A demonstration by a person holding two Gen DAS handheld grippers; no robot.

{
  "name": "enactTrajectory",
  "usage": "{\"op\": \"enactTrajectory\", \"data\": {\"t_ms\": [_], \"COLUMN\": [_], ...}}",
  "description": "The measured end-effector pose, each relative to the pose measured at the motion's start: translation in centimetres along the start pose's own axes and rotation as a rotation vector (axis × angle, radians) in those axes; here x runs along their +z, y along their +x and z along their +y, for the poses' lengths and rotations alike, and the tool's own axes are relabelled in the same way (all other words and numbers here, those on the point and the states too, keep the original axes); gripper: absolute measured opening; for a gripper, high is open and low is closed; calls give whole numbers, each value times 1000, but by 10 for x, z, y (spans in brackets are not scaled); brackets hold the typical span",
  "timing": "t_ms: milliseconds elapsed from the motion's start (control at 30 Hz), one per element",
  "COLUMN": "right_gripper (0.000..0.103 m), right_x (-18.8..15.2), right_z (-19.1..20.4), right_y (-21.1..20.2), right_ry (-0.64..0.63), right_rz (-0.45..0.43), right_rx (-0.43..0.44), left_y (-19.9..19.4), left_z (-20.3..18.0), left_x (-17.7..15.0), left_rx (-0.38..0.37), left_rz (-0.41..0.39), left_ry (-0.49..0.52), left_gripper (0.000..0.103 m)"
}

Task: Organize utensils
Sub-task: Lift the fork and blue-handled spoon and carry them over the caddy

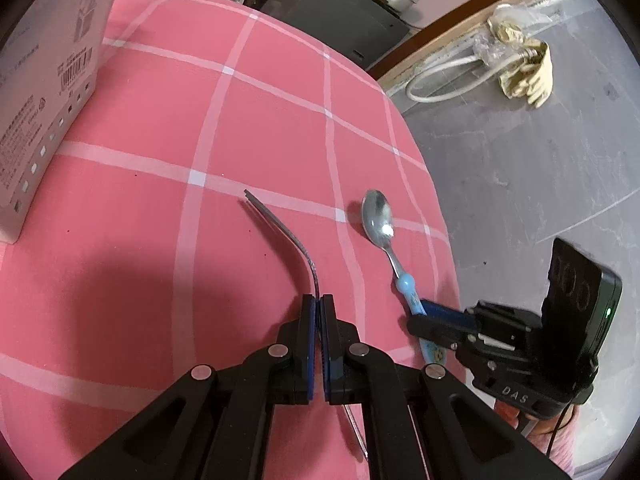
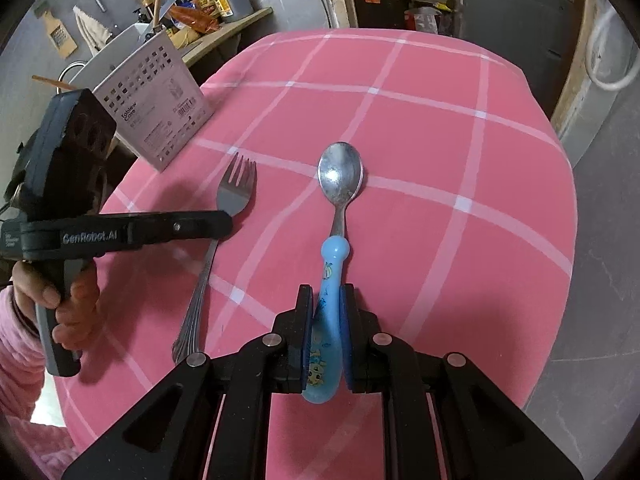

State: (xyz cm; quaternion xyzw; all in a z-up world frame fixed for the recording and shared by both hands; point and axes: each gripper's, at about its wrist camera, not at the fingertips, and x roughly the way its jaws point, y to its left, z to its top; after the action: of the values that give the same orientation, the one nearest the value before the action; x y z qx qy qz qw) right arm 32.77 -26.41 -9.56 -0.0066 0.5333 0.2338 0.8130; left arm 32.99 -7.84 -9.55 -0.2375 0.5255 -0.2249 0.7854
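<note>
Two utensils are lying on the pink checked surface (image 2: 440, 128), a pale box (image 2: 156, 112) standing at its far left. The left tool (image 1: 319, 304) is clamping the steel fork (image 1: 280, 232) at its neck. The right tool (image 2: 326, 300) is gripping the spoon (image 2: 340, 184) by its blue handle.

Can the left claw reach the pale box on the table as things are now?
Probably not yet. The left claw is shut on the fork, so it is occupied. The cloth between it and the box looks bare, so nothing blocks the way.
</note>
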Motion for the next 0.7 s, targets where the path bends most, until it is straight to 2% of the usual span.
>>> {"op": "enactTrajectory", "data": {"t_ms": [133,267,467,567,700], "right_gripper": [24,25,25,17,14], "right_x": [9,20,35,38,36], "right_z": [5,6,17,16,0], "right_y": [4,12,24,26,23], "right_ry": [-15,-28,-76,-68,21], "right_rz": [-8,-8,30,48,40], "right_rx": [8,-16,-57,-64,21], "left_y": [-4,-9,-9,-8,-10], "left_z": [5,13,16,14,8], "left_x": [0,0,0,0,-2], "left_rx": [-2,-6,-14,-9,-11], "left_rz": [3,-2,1,2,7], "left_ry": [-5,-17,-20,-14,16], "left_gripper": [3,3,3,3,3]}}
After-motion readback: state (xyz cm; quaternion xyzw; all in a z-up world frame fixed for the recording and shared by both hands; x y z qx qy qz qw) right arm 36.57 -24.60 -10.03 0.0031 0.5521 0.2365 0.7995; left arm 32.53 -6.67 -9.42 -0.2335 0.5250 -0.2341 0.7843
